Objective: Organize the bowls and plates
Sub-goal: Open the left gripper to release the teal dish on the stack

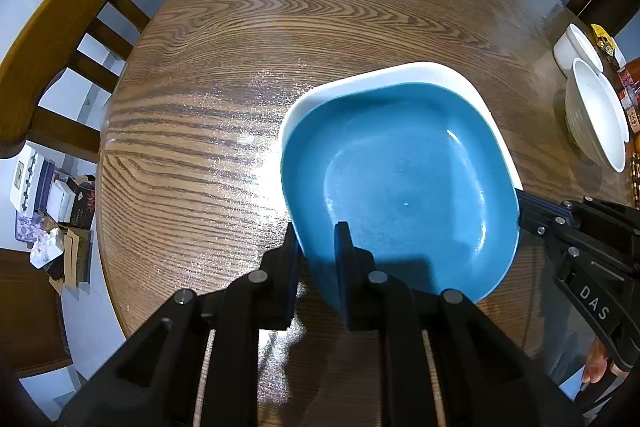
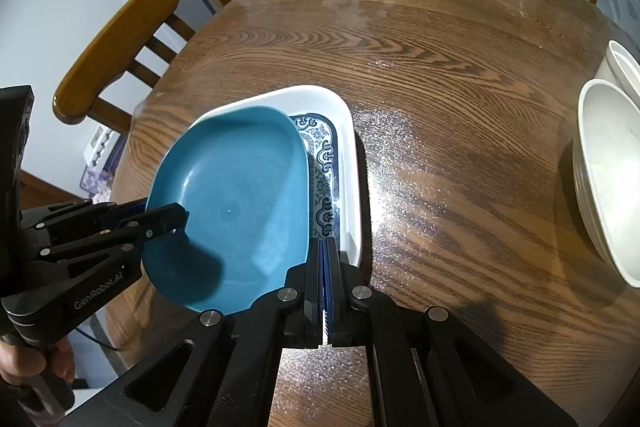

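- Blue plate (image 1: 400, 179) sits tilted on top of a white plate (image 2: 344, 131), near the middle of the round wooden surface (image 1: 320, 27).
- The white plate lies flat on the surface, and it has a dark blue flower pattern (image 2: 320, 163) inside.
- In the right wrist view the blue plate covers the left part of the white plate, and the pattern shows on the right side.
- The left tongs (image 1: 318, 251) are pinching the near left edge of the blue plate, with one finger over the rim and one finger outside it.
- In the right wrist view the left tongs (image 2: 176, 217) reach in from the left and grip the left edge of the blue plate.
- The right tongs (image 2: 326, 255) are pressed together with nothing showing between them.
- Their tips are right by the near edge of the white plate, just beside the blue plate.
- I cannot tell if those tips touch the white plate.
- Two white bowls (image 2: 608, 179) sit at the right edge of the surface, well apart from the plates.
- The near bowl is bigger, and the far bowl (image 1: 580, 47) is just behind it.
- Wooden chairs (image 1: 72, 27) stand around the surface, one on the left and more on the far side.
- A hand (image 2: 36, 359) holds the handle of the left tongs at the bottom left.
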### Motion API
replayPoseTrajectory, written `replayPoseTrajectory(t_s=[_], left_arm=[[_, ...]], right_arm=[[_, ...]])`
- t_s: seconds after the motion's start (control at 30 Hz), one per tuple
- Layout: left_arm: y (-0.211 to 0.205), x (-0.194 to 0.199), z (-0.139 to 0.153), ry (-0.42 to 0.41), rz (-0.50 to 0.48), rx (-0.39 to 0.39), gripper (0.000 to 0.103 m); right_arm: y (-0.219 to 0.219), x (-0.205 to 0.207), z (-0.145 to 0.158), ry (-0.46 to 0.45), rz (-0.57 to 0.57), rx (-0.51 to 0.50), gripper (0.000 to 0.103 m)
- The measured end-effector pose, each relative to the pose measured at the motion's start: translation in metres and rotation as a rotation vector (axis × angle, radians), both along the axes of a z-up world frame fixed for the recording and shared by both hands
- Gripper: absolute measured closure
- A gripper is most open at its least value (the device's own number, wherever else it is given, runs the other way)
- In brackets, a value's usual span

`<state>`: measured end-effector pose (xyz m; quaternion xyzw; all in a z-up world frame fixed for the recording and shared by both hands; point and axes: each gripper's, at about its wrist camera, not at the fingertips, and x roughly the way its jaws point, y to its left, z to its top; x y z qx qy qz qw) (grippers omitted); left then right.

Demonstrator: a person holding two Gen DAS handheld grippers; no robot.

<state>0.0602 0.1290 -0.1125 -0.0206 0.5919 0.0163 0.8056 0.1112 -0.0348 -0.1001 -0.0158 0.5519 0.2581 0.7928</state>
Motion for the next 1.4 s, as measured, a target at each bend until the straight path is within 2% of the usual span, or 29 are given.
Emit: replayPoseTrajectory(t_s=[0.17,0.4,0.7,0.77,0.83,1.07,1.17,1.27,1.33,1.4], left_arm=[[0.000,0.000,0.000,-0.001,0.001,-0.002,0.086],[0.000,0.000,0.005,-0.013,-0.006,0.002,0.076],[-0.003,-0.001,0.009,-0.020,-0.009,0.007,0.074],[-0.003,-0.002,0.011,-0.024,-0.005,0.006,0.068],[-0.003,-0.003,0.014,-0.032,-0.003,0.008,0.058],[-0.003,-0.006,0.025,-0.062,0.004,0.032,0.042],[-0.005,-0.008,0.030,-0.075,0.004,0.048,0.031],[-0.006,-0.009,0.035,-0.090,0.003,0.065,0.025],[-0.009,-0.011,0.036,-0.095,0.001,0.072,0.023],[-0.012,-0.013,0.037,-0.094,0.002,0.090,0.019]], right_arm=[[-0.003,0.000,-0.001,0.007,-0.006,-0.003,0.099],[-0.004,-0.002,0.000,0.007,-0.003,0.004,0.099],[-0.009,-0.001,0.005,-0.003,-0.018,0.010,0.099],[-0.011,-0.002,0.007,-0.007,-0.024,0.007,0.099],[-0.013,-0.003,0.009,-0.011,-0.030,0.009,0.099],[-0.019,-0.007,0.020,-0.028,-0.040,0.024,0.099],[-0.023,-0.008,0.024,-0.031,-0.047,0.023,0.099],[-0.025,-0.010,0.027,-0.034,-0.052,0.016,0.090],[-0.027,-0.011,0.029,-0.036,-0.058,0.021,0.065],[-0.030,-0.013,0.032,-0.045,-0.064,0.030,0.056]])
